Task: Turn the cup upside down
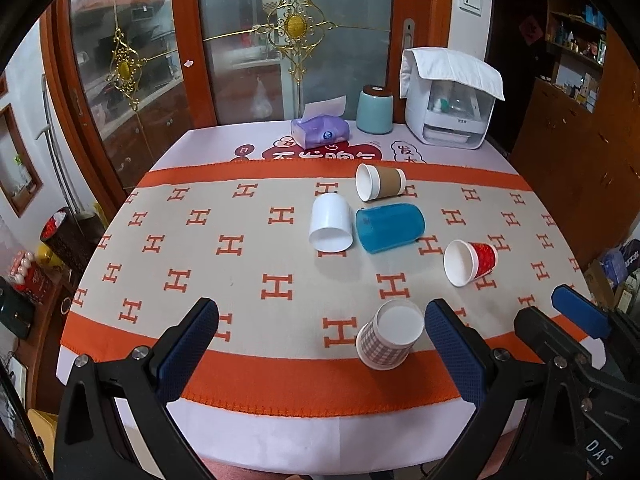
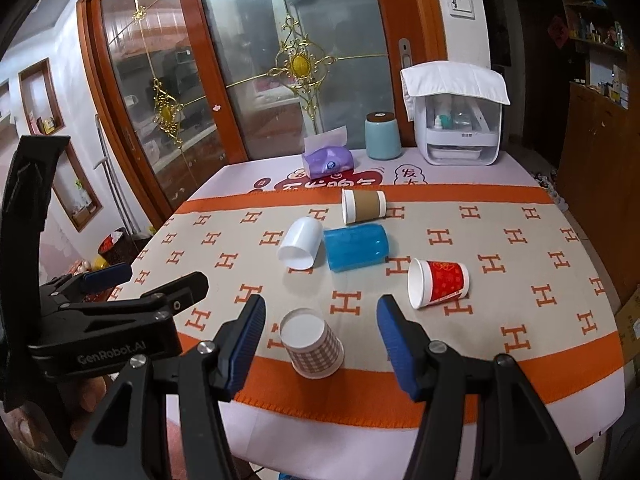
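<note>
Right now you are holding your left hand-held gripper (image 1: 322,336) wide apart, gripping nothing, and your right hand-held gripper (image 2: 321,334) is gaping just as wide, touching nothing. Just beyond the blue ribbed pads (image 2: 250,344), the checked paper cup (image 2: 312,342) is standing upside down on the orange border. Farther off, a white plastic cup (image 1: 331,223), a blue translucent cup (image 1: 389,229), a brown-sleeved cup (image 1: 380,182) and a red paper cup (image 1: 470,262) are lying on their sides. A woven H-patterned cloth (image 1: 240,264) is covering the tabletop (image 1: 304,440), before glass doors (image 1: 296,40).

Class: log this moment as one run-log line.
left gripper open | right gripper open | plaid cup upside down | four cups on sides
</note>
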A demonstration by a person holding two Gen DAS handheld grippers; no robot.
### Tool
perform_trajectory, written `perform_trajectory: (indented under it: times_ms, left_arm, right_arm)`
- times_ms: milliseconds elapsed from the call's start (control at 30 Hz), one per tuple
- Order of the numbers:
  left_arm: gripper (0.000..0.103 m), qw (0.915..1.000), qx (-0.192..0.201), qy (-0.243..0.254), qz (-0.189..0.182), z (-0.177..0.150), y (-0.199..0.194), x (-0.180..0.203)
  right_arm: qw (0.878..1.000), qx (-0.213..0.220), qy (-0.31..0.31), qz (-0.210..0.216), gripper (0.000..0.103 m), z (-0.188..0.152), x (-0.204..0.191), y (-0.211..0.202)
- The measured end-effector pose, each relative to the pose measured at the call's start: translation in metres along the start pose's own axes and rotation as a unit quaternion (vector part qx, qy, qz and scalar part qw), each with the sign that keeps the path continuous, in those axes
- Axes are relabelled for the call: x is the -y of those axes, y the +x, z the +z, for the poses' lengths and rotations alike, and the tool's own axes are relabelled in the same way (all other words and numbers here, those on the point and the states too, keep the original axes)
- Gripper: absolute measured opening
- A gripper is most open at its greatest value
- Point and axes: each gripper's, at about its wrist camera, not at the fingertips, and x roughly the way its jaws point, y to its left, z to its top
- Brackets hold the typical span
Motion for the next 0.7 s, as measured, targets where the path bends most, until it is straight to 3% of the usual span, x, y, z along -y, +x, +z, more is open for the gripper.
perform_trajectory:
  times_ms: [700]
  left_arm:
    - [0.102, 0.9998, 0.008, -0.015, 0.007, 0.0041, 0.0029, 0.0036]
  right_arm:
    - [1.0, 0.022, 0.01, -0.002, 0.058, -0.0003, 0.0019, 0.0034]
